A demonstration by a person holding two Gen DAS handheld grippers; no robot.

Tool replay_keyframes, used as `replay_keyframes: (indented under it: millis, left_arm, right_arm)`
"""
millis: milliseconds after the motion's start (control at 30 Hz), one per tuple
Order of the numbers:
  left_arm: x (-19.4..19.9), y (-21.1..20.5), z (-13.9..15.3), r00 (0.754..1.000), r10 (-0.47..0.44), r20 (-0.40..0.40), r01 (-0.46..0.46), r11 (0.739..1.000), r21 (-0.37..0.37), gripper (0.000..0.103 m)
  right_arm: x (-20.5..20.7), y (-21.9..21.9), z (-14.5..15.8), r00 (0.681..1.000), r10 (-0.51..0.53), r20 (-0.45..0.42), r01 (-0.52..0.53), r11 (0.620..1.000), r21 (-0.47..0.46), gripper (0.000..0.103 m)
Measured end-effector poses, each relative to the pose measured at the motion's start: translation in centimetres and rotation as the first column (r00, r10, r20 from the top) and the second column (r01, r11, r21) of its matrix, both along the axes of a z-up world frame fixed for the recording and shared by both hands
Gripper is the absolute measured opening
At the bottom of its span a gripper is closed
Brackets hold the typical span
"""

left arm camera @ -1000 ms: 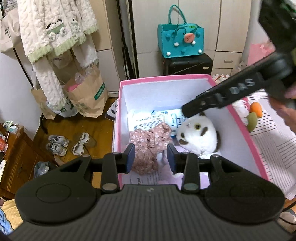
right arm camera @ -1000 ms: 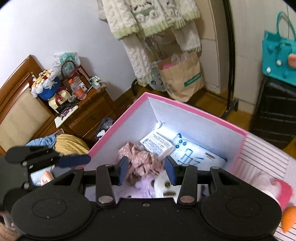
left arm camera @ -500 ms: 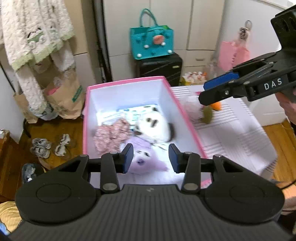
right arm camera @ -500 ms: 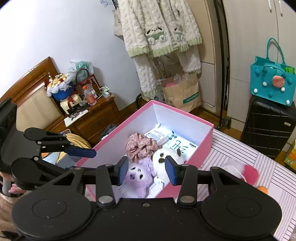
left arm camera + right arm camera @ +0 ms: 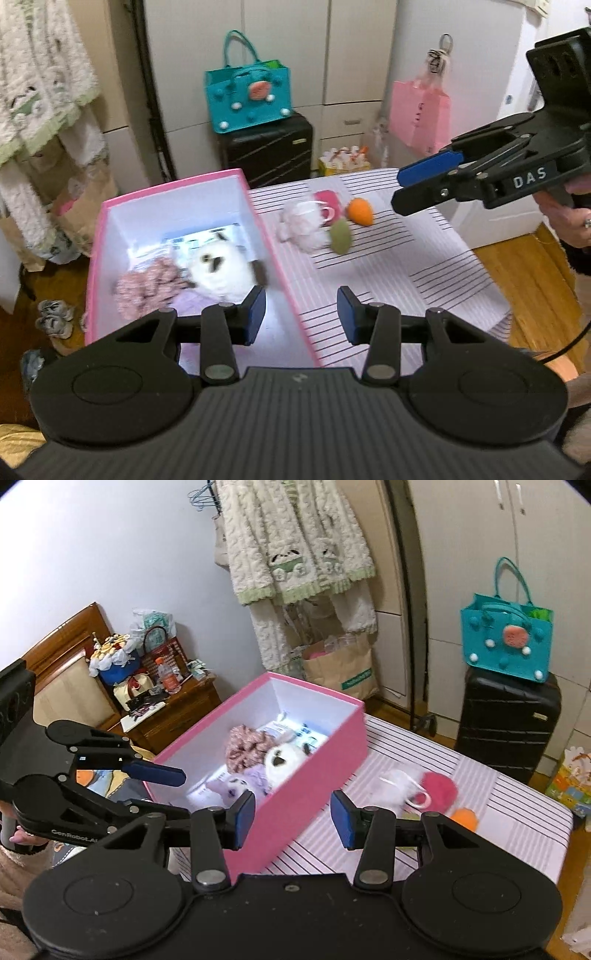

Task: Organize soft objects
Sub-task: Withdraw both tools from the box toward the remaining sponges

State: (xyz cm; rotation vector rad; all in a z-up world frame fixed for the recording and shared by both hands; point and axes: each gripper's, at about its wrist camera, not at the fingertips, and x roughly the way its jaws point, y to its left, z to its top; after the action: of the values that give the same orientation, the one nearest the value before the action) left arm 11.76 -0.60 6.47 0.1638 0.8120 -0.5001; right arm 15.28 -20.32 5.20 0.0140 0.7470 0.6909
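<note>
Striped bench (image 5: 388,266) carried pink box (image 5: 314,797); white plush (image 5: 282,760), purple plush (image 5: 236,788), scrunchie (image 5: 243,747) lay inside. My left tongs (image 5: 301,314), right tongs (image 5: 292,818) hovered open, empty.

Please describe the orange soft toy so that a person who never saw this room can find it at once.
Look at the striped white cloth to the right of the pink box. A small cluster of soft toys lies there; the orange toy is the egg-shaped one at its right end, beside a green one, and the only orange piece.
</note>
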Motion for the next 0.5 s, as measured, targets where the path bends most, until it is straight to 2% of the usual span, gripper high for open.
replay_keyframes:
  millis: [267, 500]
  left_arm:
    - [0.4, -4.8, -1.0, 0.998, -0.060, -0.008, 0.060, 0.998, -0.026, 0.042]
    - [1.8, -8.2, -2.6, 0.997, -0.070, -0.015, 0.069, 0.997, -0.045, 0.042]
  right_arm:
    - [0.0, -4.1, -1.5, 0.999, -0.037, 0.000, 0.037, 0.999, -0.007, 0.052]
    - [1.2, -7.6, -3.7, 0.996, -0.085, 0.000, 0.085, 0.996, -0.003, 0.052]
